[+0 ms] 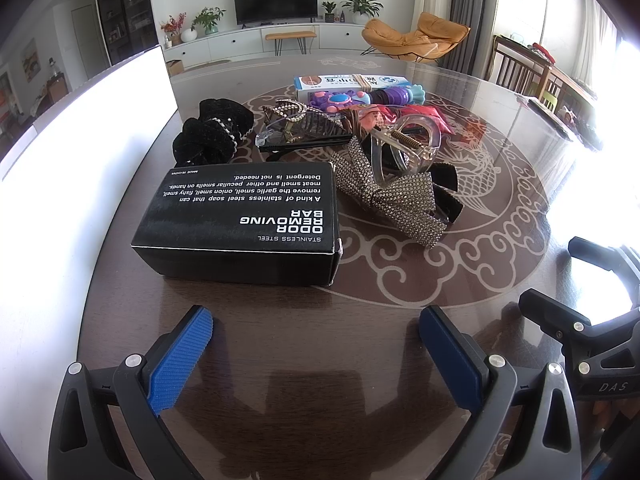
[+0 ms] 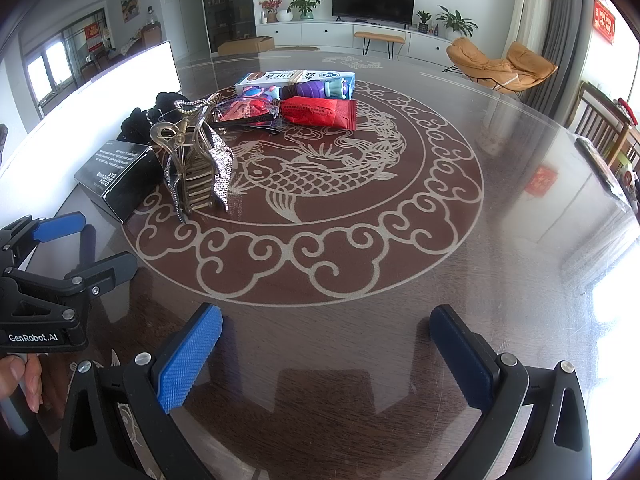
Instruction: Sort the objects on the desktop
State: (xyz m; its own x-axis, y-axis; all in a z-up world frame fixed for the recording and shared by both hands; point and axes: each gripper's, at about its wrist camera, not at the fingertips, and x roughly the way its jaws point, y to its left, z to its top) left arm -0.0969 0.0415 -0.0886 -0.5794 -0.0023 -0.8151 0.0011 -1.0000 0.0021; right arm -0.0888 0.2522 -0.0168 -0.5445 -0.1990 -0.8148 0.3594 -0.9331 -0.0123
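Both hand-held grippers sit low over the near edge of the counter (image 2: 520,200), a glossy dark-brown top with a pale fish-and-cloud pattern in the middle. The left hand-held gripper (image 1: 316,344) has its blue-padded fingers spread wide with nothing between them, and the right hand-held gripper (image 2: 326,344) is just the same, wide apart and empty. In the right wrist view the left one also shows at the left edge, with a bit of a person's hand (image 2: 20,380) on its handle.

All the clutter is bunched up on the far-left part of the pattern. Nearest the left gripper is a black box (image 1: 248,220) printed "ODOR REMOVING BAR", lying flat. Just right of it is a rhinestone bow clip (image 1: 394,200) with a clear claw clip (image 1: 404,148) sitting on top of it. Behind the box is a black velvet scrunchie (image 1: 212,132), and beside that a pair of glasses (image 1: 296,136) with a beaded clip resting on them. Further back there's a red snack packet (image 2: 320,112), a purple and blue toy (image 1: 360,98), and a white and blue carton (image 1: 348,82) at the very back, all touching or overlapping. A big white panel (image 1: 92,140) stands along the left side of the counter; it's blown out, so can't tell what it is.
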